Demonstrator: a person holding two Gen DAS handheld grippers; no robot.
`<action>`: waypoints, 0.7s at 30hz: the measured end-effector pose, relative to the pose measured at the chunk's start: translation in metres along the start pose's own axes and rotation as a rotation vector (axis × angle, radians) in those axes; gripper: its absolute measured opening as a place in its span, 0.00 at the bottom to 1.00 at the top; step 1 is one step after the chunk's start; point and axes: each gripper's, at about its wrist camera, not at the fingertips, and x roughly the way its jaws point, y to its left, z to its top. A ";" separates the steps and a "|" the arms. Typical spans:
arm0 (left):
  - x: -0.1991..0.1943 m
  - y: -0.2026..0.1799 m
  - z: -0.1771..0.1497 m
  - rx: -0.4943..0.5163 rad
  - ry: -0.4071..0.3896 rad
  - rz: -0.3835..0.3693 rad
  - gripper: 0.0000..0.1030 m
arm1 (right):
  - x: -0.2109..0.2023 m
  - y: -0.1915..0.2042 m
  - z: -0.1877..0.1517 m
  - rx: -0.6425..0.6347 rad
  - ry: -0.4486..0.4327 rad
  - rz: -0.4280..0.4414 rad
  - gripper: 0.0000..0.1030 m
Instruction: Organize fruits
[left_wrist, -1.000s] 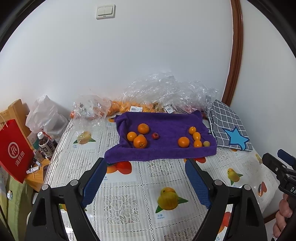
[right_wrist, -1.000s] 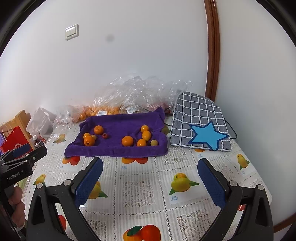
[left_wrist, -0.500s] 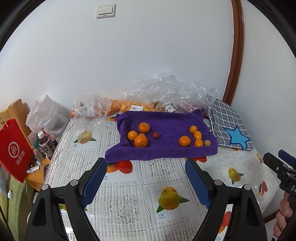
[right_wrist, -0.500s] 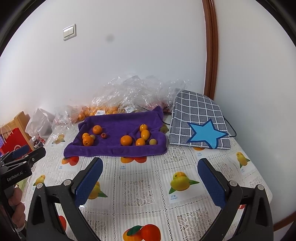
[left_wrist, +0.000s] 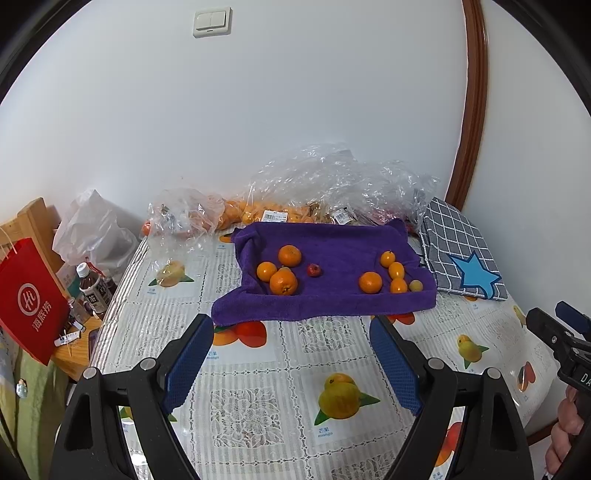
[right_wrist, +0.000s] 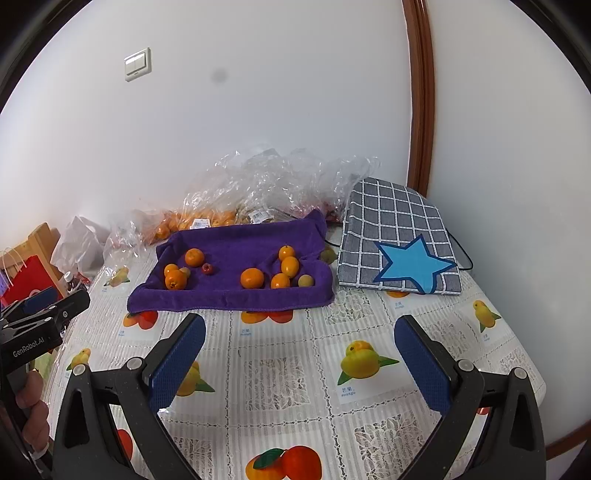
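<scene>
Not much has changed in the last second: the fruit (left_wrist: 282, 282) sits as before on the purple towel (left_wrist: 332, 295) toward the desk's (left_wrist: 258, 402) far edge, in two loose bunches, left and right. Both the left tongs (left_wrist: 291, 362) and right tongs (right_wrist: 299, 363) hang back near the front edge, gaping wide, gripping nothing. Sorted already or still mixed, can't tell.

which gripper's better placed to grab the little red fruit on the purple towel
Probably the left. The red fruit lies in the towel's left-hand cluster, nearly centred ahead of the open left gripper. From the open right gripper it sits well off to the left. Neither holds anything.
</scene>
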 end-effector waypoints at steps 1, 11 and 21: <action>0.000 0.000 0.000 0.001 -0.001 0.002 0.83 | 0.000 0.000 0.000 -0.001 0.001 0.000 0.98; 0.001 0.001 0.003 0.005 -0.003 -0.004 0.83 | 0.000 0.001 -0.001 0.000 0.000 -0.001 0.98; 0.000 0.001 0.004 0.006 -0.003 -0.004 0.83 | -0.001 0.002 -0.001 0.000 -0.003 -0.001 0.98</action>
